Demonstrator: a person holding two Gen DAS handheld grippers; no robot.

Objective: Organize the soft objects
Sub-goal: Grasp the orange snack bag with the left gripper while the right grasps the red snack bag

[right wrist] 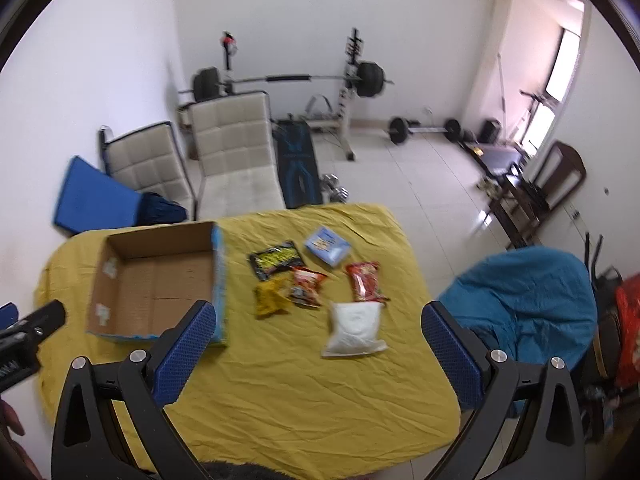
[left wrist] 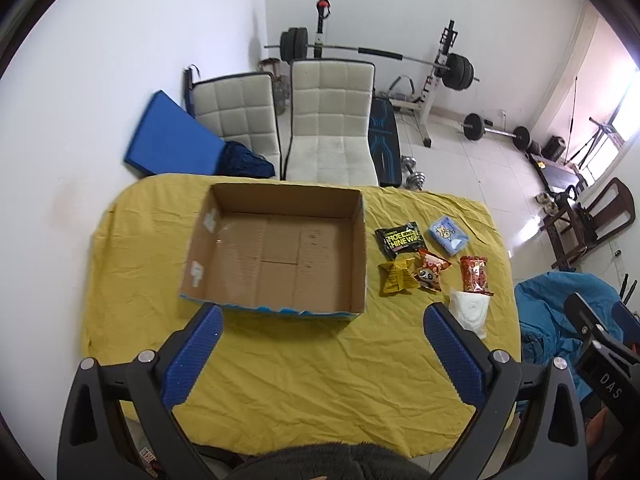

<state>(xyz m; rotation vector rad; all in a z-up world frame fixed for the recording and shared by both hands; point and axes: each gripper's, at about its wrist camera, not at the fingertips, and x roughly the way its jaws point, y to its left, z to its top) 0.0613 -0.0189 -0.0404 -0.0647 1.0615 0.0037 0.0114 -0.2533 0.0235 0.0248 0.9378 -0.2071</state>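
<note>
An open, empty cardboard box (left wrist: 280, 256) (right wrist: 156, 280) stands on the yellow-covered table (left wrist: 304, 364) (right wrist: 304, 392). To its right lie soft packets: black (left wrist: 400, 239) (right wrist: 276, 259), light blue (left wrist: 448, 233) (right wrist: 328, 245), yellow (left wrist: 398, 276) (right wrist: 272, 296), an orange panda one (left wrist: 431, 270) (right wrist: 306, 286), red (left wrist: 475, 275) (right wrist: 365, 281) and white (left wrist: 470, 310) (right wrist: 356, 330). My left gripper (left wrist: 322, 320) is open and empty above the table, in front of the box. My right gripper (right wrist: 318, 320) is open and empty, near the white packet.
Two white padded chairs (left wrist: 328, 120) (right wrist: 236, 148) and a blue mat (left wrist: 172, 136) stand behind the table. A blue-draped seat (right wrist: 528, 304) is at the right. Barbells and a weight rack (left wrist: 440, 64) fill the room's back.
</note>
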